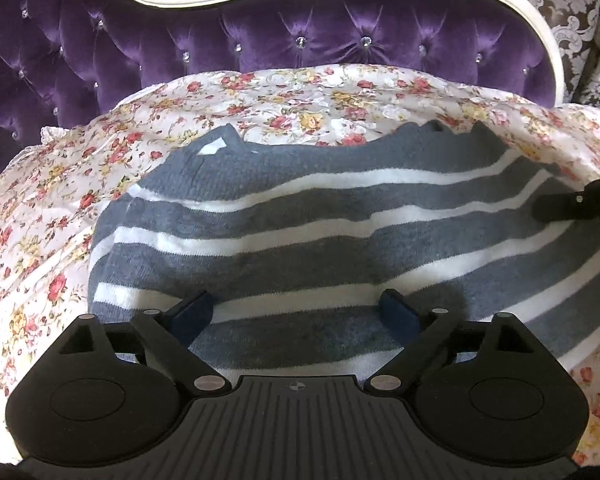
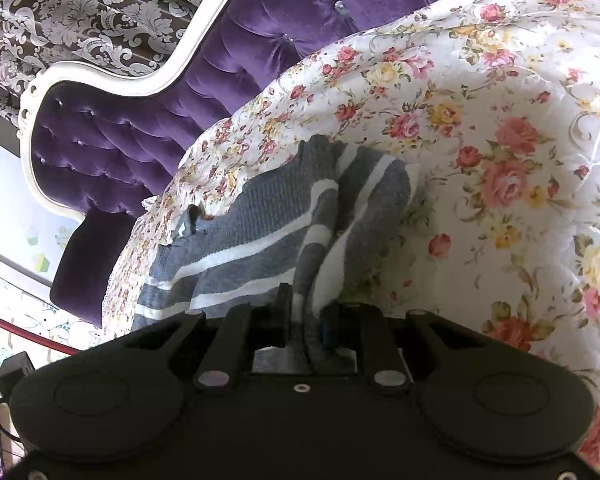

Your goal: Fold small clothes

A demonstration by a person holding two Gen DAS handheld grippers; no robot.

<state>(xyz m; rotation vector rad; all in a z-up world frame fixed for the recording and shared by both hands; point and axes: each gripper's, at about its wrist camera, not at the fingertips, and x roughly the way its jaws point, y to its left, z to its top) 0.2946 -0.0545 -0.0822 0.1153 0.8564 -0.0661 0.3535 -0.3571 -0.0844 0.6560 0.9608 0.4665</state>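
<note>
A grey sweater with white stripes (image 1: 300, 216) lies spread across the floral bedspread, its collar with a white label at the far left. My left gripper (image 1: 296, 302) hovers over the sweater's near edge, its jaws wide apart with nothing pinched between the blue pads. In the right wrist view, my right gripper (image 2: 308, 306) is shut on a bunched fold of the sweater (image 2: 240, 236), which rises in a ridge from the jaws. A black finger of the right gripper (image 1: 560, 204) also shows at the sweater's right side in the left wrist view.
A floral bedspread (image 1: 52, 216) covers the bed and rises in a hump at the right (image 2: 500, 140). Behind stands a purple tufted headboard (image 1: 180, 40) with a white frame. Patterned drapery (image 2: 80, 12) hangs beyond. A red rod (image 2: 28, 334) and a black box lie off the bed's left side.
</note>
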